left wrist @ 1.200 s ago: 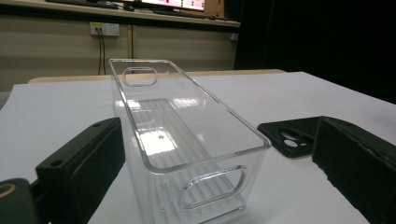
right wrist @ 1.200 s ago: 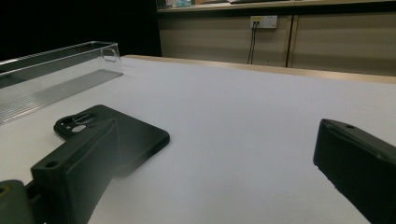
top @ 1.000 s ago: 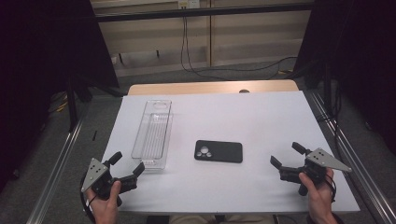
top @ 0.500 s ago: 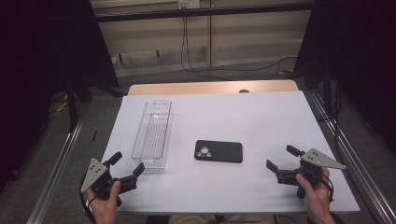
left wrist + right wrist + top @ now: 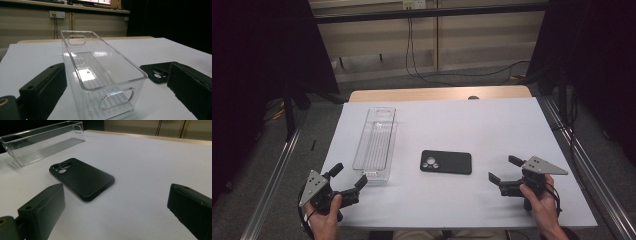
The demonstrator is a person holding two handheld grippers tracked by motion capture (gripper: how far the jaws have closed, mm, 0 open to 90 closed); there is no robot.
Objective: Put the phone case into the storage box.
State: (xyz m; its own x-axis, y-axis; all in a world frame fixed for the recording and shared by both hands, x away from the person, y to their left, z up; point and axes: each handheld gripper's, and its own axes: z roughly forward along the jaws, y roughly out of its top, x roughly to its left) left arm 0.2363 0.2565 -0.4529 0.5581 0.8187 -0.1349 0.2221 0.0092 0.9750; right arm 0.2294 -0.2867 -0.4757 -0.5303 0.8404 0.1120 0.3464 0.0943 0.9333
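Starting out: both jaws spread, right gripper [image 5: 500, 182] facing phone [image 5: 446, 162], left gripper [image 5: 348, 179] facing bin [image 5: 375, 144]; nothing grasped yet.

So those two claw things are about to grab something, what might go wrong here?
The phone lies flat on the smooth white table, camera side up. The open right gripper, aimed at it, may struggle to get under its thin edge and could push it along instead. The clear bin is light and empty; the open left gripper facing its near end might shove or tip it.
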